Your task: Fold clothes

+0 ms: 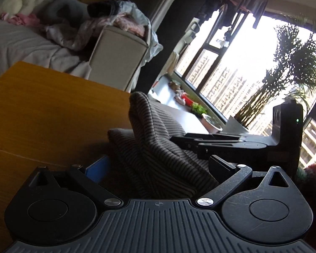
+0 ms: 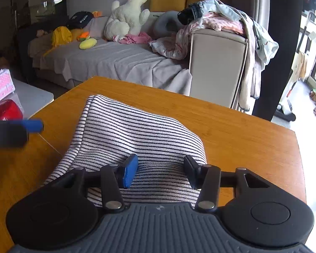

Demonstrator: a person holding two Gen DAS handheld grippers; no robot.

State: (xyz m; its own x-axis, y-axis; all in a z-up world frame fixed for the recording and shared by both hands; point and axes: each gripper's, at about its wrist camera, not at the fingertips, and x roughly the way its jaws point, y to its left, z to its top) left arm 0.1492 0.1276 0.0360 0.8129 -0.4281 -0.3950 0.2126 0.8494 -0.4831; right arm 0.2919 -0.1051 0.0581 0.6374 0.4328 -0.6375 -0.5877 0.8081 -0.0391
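From my seat, the right gripper [image 2: 159,169] had its fingers spread, the blue-padded finger [image 2: 130,171] on one side and the black one on the other, both resting against the near end of the striped garment [image 2: 134,135] with a band of cloth bulging between them but not pinched. The garment ran straight ahead of that gripper as a folded, humped strip, its far end rounded, lying on the wooden table [image 2: 242,130]. Off to that gripper's left I saw a blurred blue-tipped piece of the left tool at the frame edge. In the left wrist view, the left gripper [image 1: 158,168] was likewise spread wide, with the garment [image 1: 153,147] bunched up directly between and ahead of its fingers, the blue pad [image 1: 99,168] just beside the cloth; I could not tell whether it touched. Just to its right, the right tool [image 1: 242,145] lay against the same cloth. Beyond the table [image 1: 52,109] stood a sofa [image 2: 115,61] with a white plush toy [image 2: 128,14] on it, clothes heaped over its armrest [image 2: 219,63], and, further right, a bright window [image 1: 242,67] with a tall plant [image 1: 284,80].
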